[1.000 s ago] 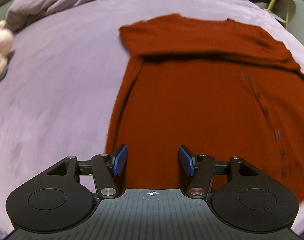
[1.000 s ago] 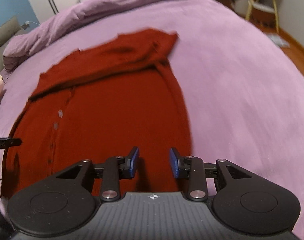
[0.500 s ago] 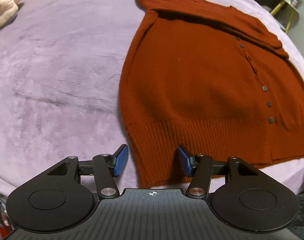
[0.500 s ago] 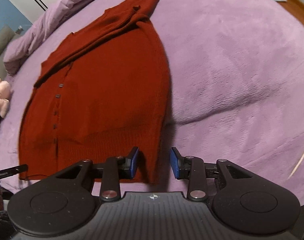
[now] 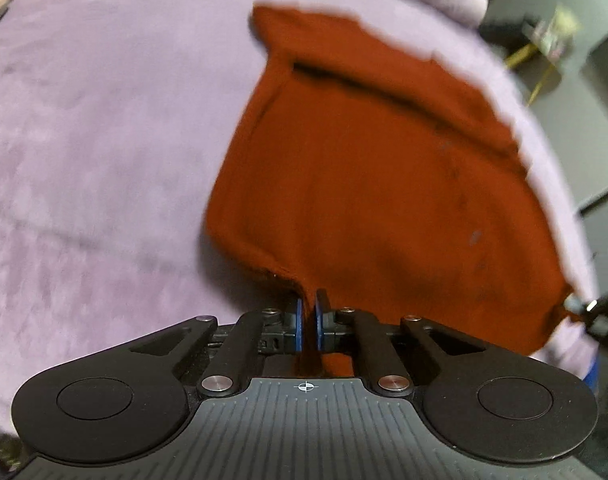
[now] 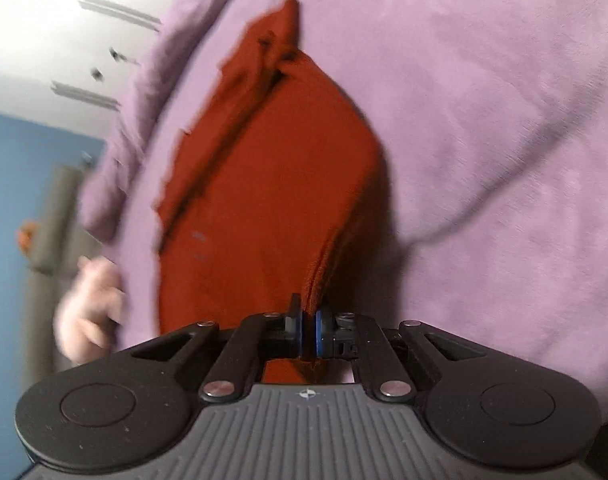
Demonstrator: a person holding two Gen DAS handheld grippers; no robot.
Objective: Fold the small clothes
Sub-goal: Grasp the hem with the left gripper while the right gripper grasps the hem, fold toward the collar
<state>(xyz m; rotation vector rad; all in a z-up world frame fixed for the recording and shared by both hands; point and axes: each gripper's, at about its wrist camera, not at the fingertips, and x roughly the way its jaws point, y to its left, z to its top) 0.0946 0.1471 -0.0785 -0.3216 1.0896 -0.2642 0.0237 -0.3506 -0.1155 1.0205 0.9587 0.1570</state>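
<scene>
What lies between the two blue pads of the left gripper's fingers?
A pinched corner of the rust-red cardigan, at its hem, is clamped in the left gripper; the left wrist view shows this.

Each camera sits just behind its own gripper, looking forward and down from close by. The left view faces the sweater (image 5: pixel 376 184) toward 12 to 2 o'clock; the right view faces the sweater toward 11 to 12. Both share the sweater and the purple bedspread (image 5: pixel 103 140).

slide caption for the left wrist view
Left gripper shut on the hem corner of a rust cardigan on a lilac bedspread.
</scene>
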